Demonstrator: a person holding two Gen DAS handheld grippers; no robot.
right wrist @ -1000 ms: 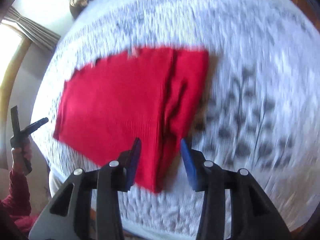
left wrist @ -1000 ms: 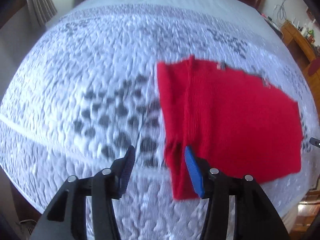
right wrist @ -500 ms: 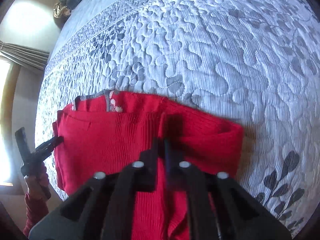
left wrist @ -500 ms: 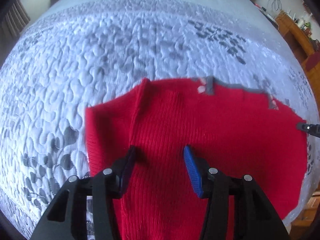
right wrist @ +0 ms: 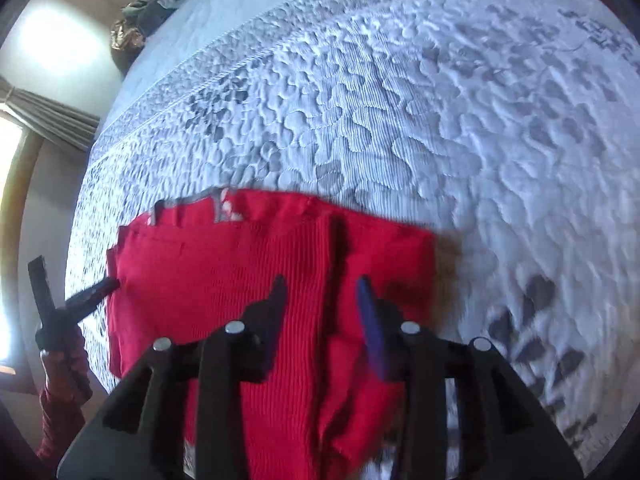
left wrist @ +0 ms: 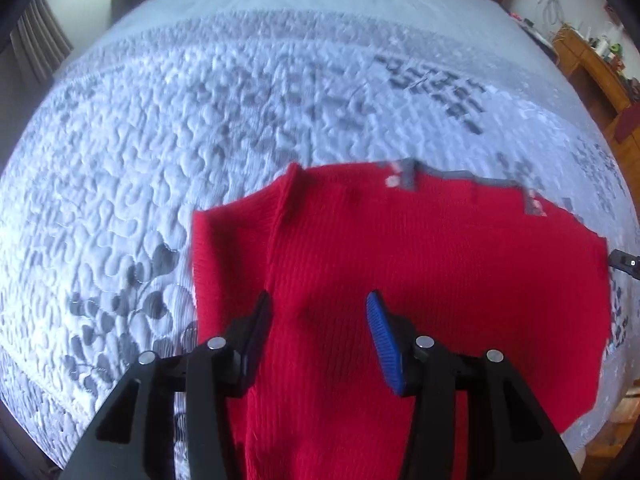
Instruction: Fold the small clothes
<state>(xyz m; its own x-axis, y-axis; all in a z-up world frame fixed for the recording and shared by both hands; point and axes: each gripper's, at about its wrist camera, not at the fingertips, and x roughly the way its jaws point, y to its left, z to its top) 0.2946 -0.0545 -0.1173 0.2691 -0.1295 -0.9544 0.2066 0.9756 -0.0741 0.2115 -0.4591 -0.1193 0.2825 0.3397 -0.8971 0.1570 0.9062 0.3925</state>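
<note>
A small red knit garment lies partly folded on the quilted bedspread, with a grey-trimmed edge at its far side. It also shows in the right wrist view. My left gripper is open just above the garment's near left part, holding nothing. My right gripper is open over a lengthwise fold ridge near the garment's right side, holding nothing. The left gripper's tip shows at the garment's left edge in the right wrist view.
The grey-white quilted bedspread with dark leaf patterns stretches all around. A wooden dresser stands far right. A curtain and a bright window are at the left. A bundle lies at the bed's far end.
The right gripper was shut on the fold half a second ago and has opened, letting it go. The left gripper stayed open and hovers over the garment.
</note>
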